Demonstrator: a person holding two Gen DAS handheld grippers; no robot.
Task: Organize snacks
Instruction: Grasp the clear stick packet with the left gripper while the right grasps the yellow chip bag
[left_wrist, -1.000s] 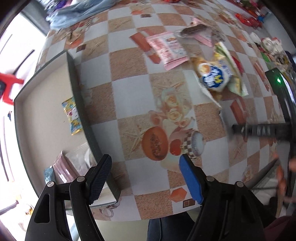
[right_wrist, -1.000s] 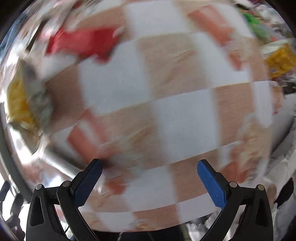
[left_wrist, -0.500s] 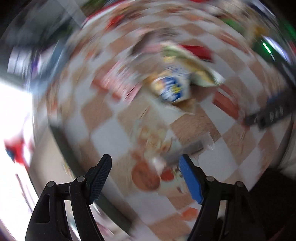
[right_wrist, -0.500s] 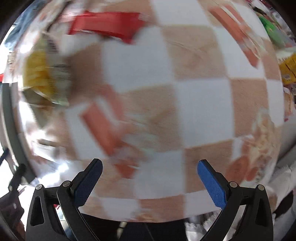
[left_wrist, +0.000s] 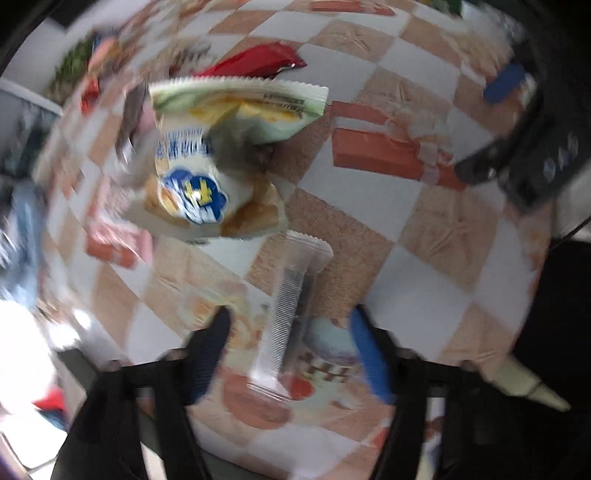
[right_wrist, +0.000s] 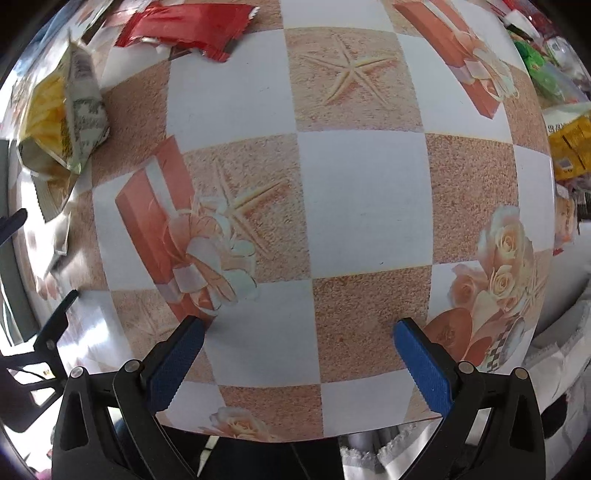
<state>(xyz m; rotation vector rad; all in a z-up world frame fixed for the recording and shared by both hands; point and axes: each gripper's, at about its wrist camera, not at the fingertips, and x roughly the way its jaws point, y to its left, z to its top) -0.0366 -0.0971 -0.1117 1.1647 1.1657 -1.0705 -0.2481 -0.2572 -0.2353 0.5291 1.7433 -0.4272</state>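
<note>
Here, the largest thing under you is the table (right_wrist: 362, 199), covered in a smooth printed cloth of white and sandy, grainy-looking squares with starfish, roses and orange gift boxes on it. Your right gripper (right_wrist: 295, 354) hangs over a bare stretch of that cloth, its blue ribbed pads set wide apart with nothing between them.

Next in size are the snack bags. In your left view a crinkled pale green bag (left_wrist: 240, 107) with a saw-tooth sealed edge lies on top of a puffy white pouch (left_wrist: 199, 199) with a blue logo and golden pieces printed on it; the two overlap. Behind them lies a glossy red foil wrapper (left_wrist: 255, 64), flat and long. From your right view the same red wrapper (right_wrist: 184, 26) sits at the top left, and a bag with yellow contents (right_wrist: 62, 122) stands tilted at the left edge. More packets in yellow and green (right_wrist: 565, 147) crowd the right rim.

Smallest is the slim clear packet (left_wrist: 291, 302), a narrow transparent sleeve with a serrated end and a ridged seam running its length. It lies flat on the cloth, just below the white pouch, and runs down between the fingers of your left gripper (left_wrist: 288, 350). Those jaws have just been narrowing around it. The picture is badly smeared there, so the pads seem to stand a little off the packet on both sides, though I cannot be sure.
</note>
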